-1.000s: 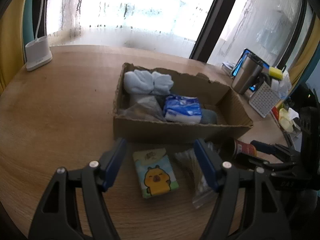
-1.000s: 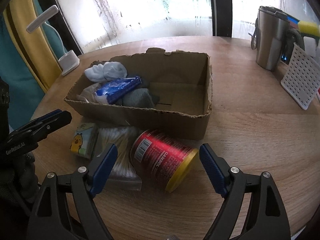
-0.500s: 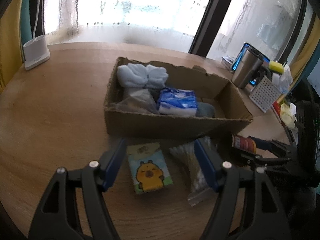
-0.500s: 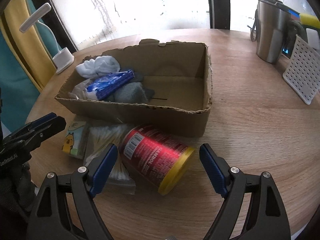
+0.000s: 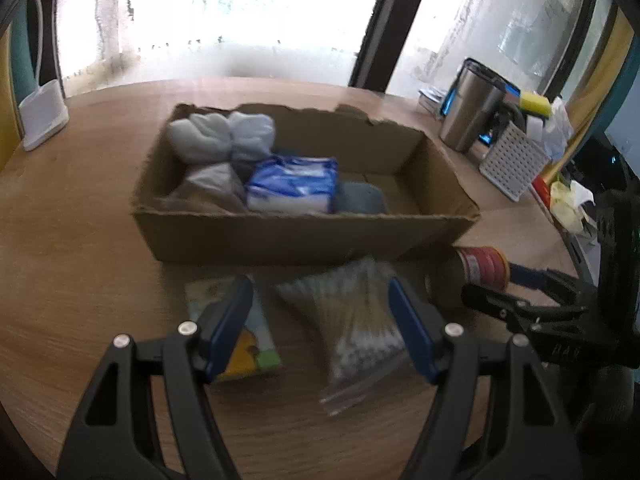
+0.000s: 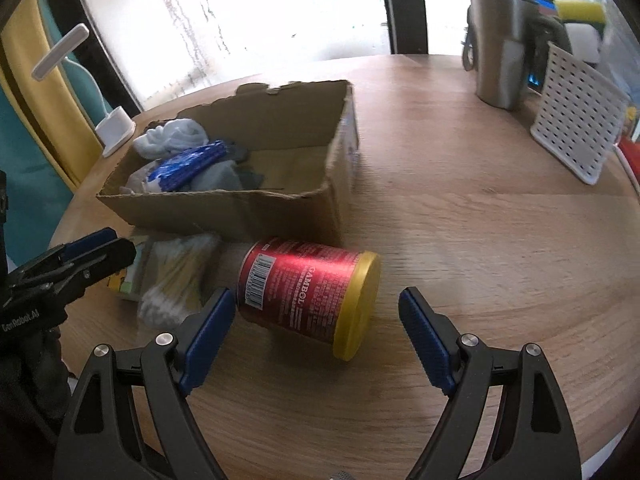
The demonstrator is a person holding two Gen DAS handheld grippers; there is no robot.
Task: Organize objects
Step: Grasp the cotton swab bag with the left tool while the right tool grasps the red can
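A cardboard box [image 5: 304,236] on the round wooden table holds rolled socks [image 5: 224,136], a blue-white pack [image 5: 292,190] and grey cloth. In front of it lie a cartoon tissue pack [image 5: 248,344], a clear bag of cotton swabs [image 5: 356,320] and a red can with a yellow lid [image 6: 308,292] on its side. My left gripper [image 5: 324,328] is open, its jaws either side of the swab bag. My right gripper [image 6: 316,328] is open, close around the can, not touching it. The box [image 6: 240,208] and swab bag [image 6: 176,280] also show in the right wrist view.
A steel travel mug [image 6: 504,44], a white perforated rack [image 6: 576,120] and a yellow sponge [image 5: 536,104] stand at the table's right. A white lamp base [image 5: 40,116] sits at the far left. The window runs behind the table.
My left gripper has shifted right, from over the tissue pack to over the swab bag. My right gripper has moved in closer, with the can now between its jaws.
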